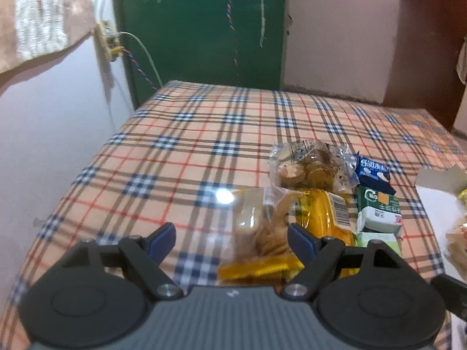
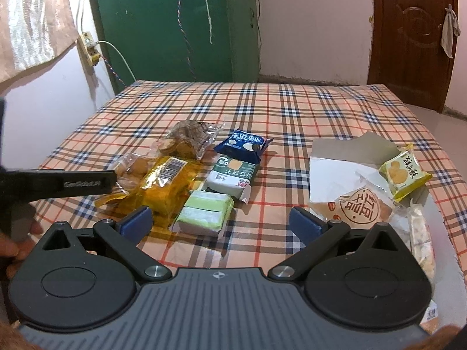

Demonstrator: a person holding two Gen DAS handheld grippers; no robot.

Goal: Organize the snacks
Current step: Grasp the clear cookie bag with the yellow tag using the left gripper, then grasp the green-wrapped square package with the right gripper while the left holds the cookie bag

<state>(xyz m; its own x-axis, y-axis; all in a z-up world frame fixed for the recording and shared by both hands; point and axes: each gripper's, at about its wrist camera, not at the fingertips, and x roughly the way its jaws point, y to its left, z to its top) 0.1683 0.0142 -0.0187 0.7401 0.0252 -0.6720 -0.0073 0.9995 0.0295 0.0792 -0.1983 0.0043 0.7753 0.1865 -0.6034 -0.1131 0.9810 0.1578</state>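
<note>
Left wrist view: left tongs (image 1: pixel 232 240) spread wide, nothing pinched; clear packet of round biscuits (image 1: pixel 259 227) lies between the blue pads (image 1: pixel 163 240), untouched by them, on the plaid-cloth tabletop (image 1: pixel 175 151); yellow foil snack bag (image 1: pixel 324 215) just right of it; dark blue wrapper (image 1: pixel 372 172) beyond.

Right wrist view: right tongs (image 2: pixel 220 221) spread, empty, above bare cloth; pale green wrapped bars (image 2: pixel 204 213) near left pad; white cardboard box (image 2: pixel 338 169) holding yellow biscuit packet (image 2: pixel 404 173) to the right.
</note>
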